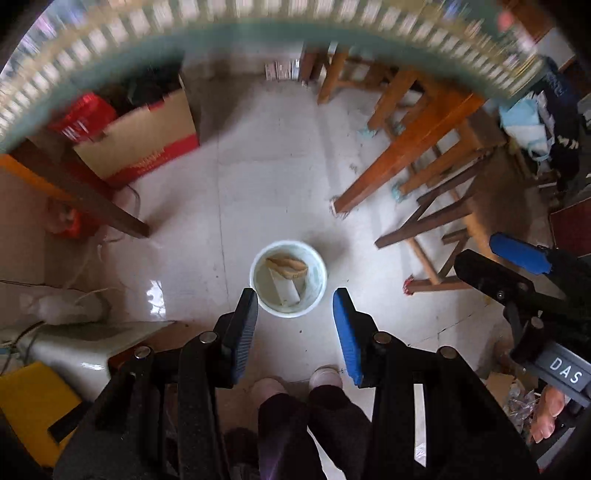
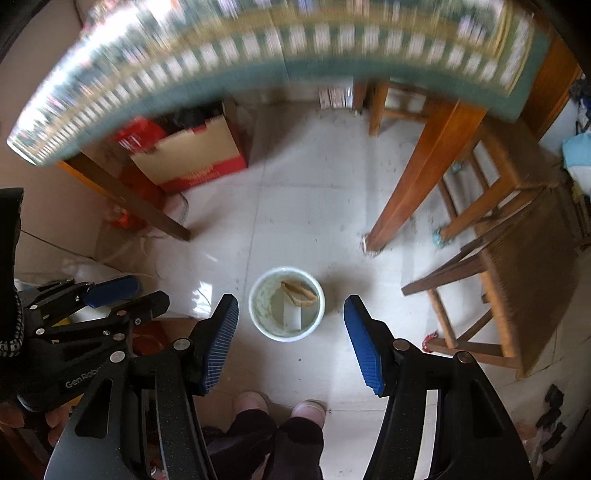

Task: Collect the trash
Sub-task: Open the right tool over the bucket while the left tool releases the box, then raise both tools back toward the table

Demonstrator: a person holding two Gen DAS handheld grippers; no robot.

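Note:
A white bucket [image 1: 289, 278] stands on the tiled floor, seen from above; it holds a brownish peel-like scrap [image 1: 287, 267] and a white piece of paper or card [image 1: 286, 290]. My left gripper [image 1: 295, 299] is open and empty, high above the bucket, its jaws framing it. The bucket also shows in the right wrist view [image 2: 286, 303], with the scrap [image 2: 300, 292] inside. My right gripper [image 2: 291, 306] is open and empty, also above the bucket. Each gripper shows at the edge of the other's view: the right one [image 1: 517, 258], the left one [image 2: 110, 291].
A table edge with a green patterned cloth [image 1: 258, 26] arcs across the top, blurred. Wooden table legs [image 1: 399, 162] and chairs [image 2: 517, 229] stand at the right. A cardboard box [image 1: 147, 140] and red bag sit at the left. The person's feet [image 2: 280, 406] are below.

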